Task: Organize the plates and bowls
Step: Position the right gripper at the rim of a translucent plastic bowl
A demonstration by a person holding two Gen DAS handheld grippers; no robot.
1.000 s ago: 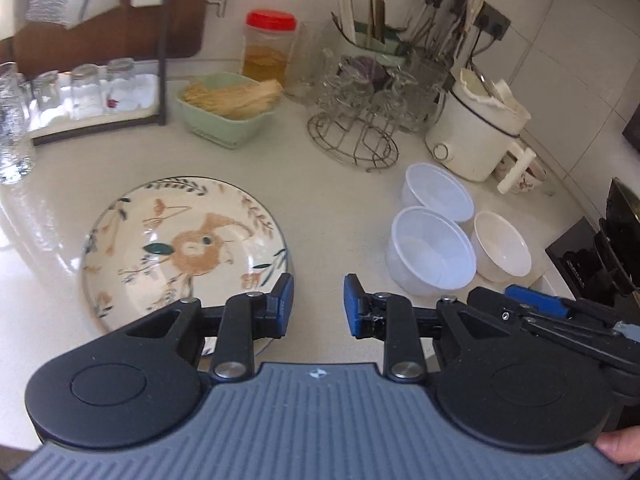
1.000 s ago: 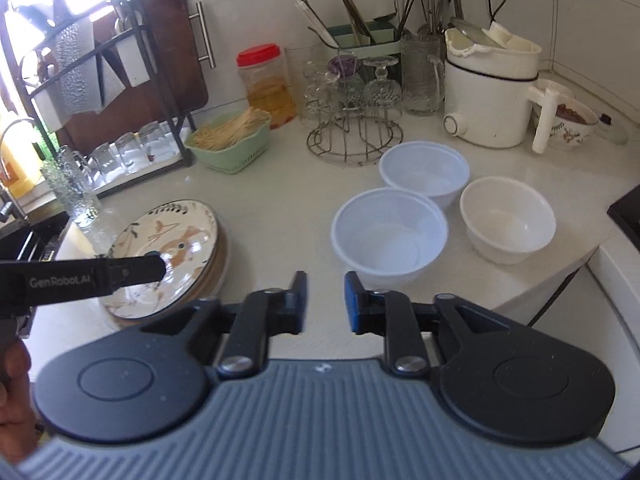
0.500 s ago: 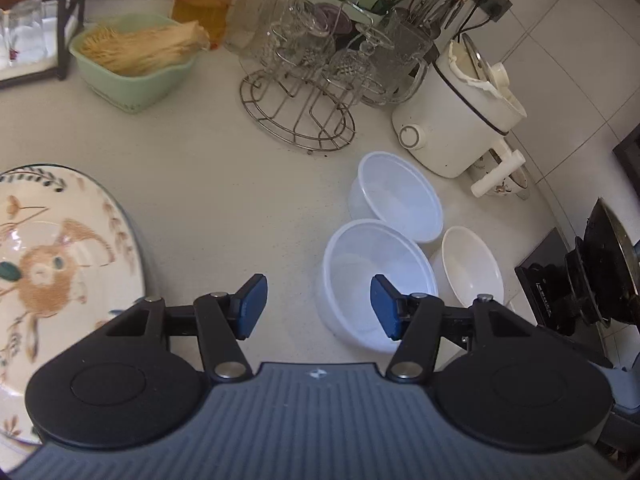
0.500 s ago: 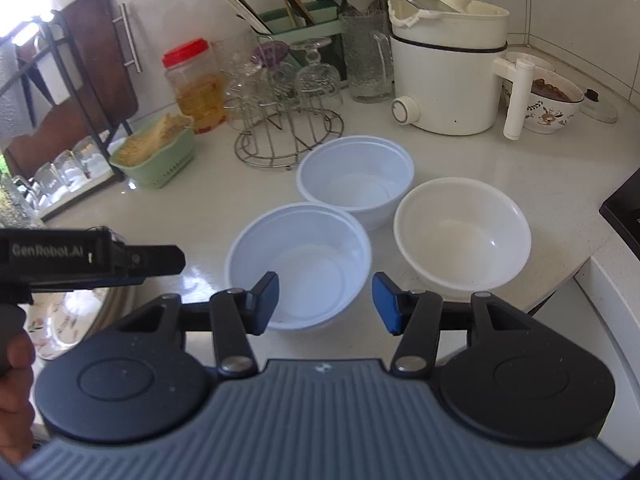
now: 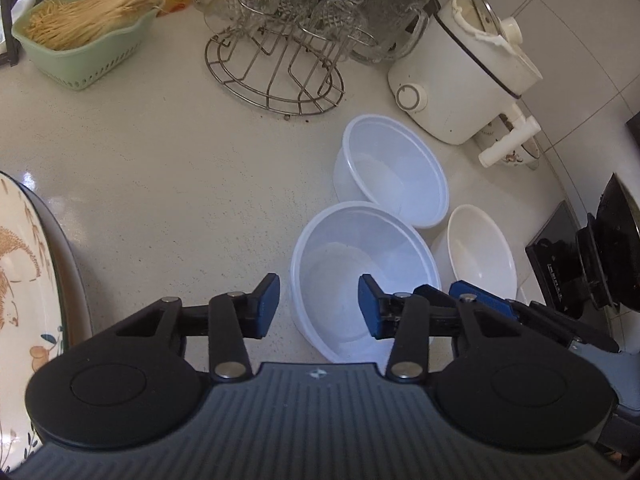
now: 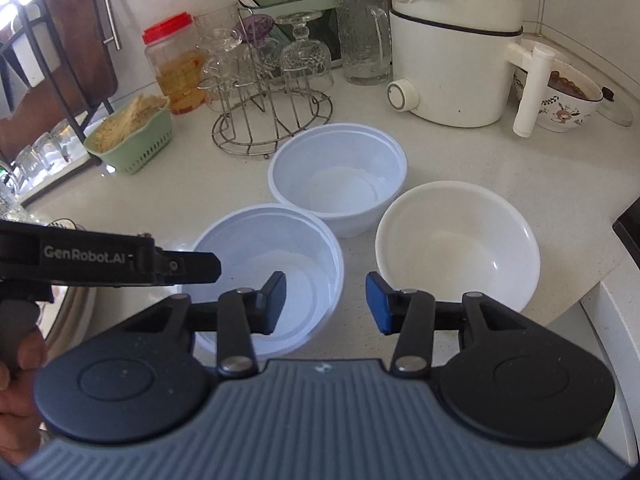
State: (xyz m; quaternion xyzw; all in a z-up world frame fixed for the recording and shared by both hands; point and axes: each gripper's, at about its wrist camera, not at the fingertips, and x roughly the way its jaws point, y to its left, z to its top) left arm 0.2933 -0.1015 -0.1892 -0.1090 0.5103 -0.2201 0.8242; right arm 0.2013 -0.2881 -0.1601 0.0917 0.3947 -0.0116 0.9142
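Three empty bowls stand together on the counter: a near translucent plastic bowl (image 5: 360, 264) (image 6: 256, 256), a far plastic bowl (image 5: 394, 168) (image 6: 340, 176) and a white bowl (image 5: 480, 256) (image 6: 456, 244). My left gripper (image 5: 318, 304) is open, its jaws on either side of the near bowl's left rim. My right gripper (image 6: 326, 302) is open, its jaws astride that bowl's right rim, the white bowl just to its right. A patterned plate (image 5: 20, 280) lies at the left edge of the left wrist view.
A wire glass rack (image 6: 272, 120), a green basket (image 5: 84, 40) and a red-lidded jar (image 6: 176, 68) stand at the back. A white cooker (image 6: 452, 60) and a patterned bowl (image 6: 560, 100) stand at the right. The counter's front edge (image 6: 568, 300) is just behind the white bowl.
Both grippers moved right and down to the near plastic bowl, and both opened wider. The plate slid to the left edge of the left view.
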